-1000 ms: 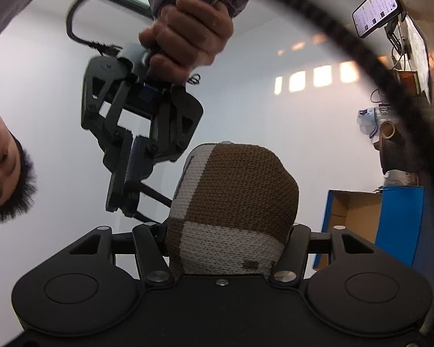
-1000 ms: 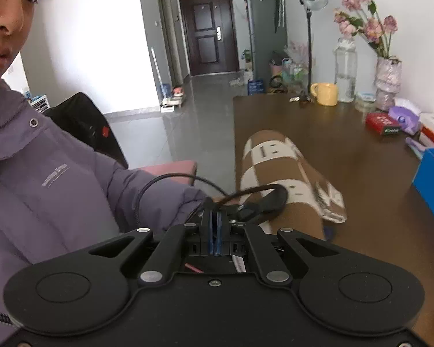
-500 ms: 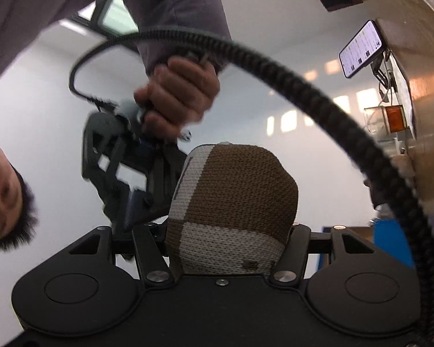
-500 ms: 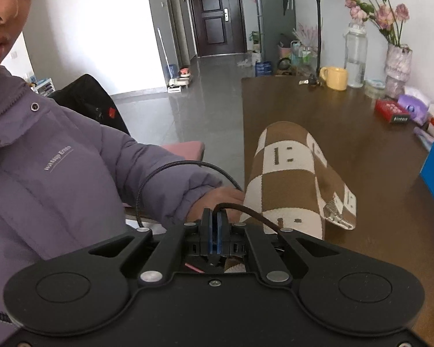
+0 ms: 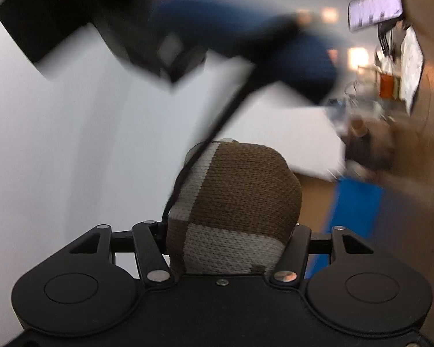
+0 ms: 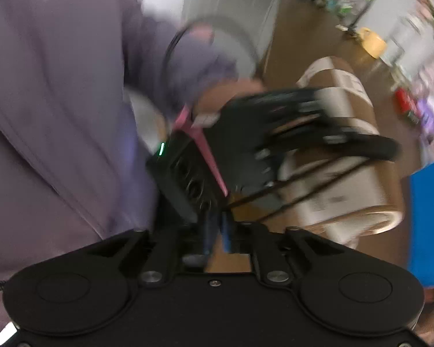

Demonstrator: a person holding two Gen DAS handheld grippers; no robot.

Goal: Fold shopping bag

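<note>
Rolled brown-and-cream checked knit bag (image 5: 234, 211)

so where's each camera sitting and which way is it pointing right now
Left wrist: on the left claw, looking along its fingers, which clamp the brown-and-cream knitted bag; beyond, blurred, a white wall, a dark cable and a blue box.
Right wrist: on the right claw, facing the person's purple sleeve, the left claw and the bag on the brown table.
Shared: the bag, the left claw and the blue box.
</note>
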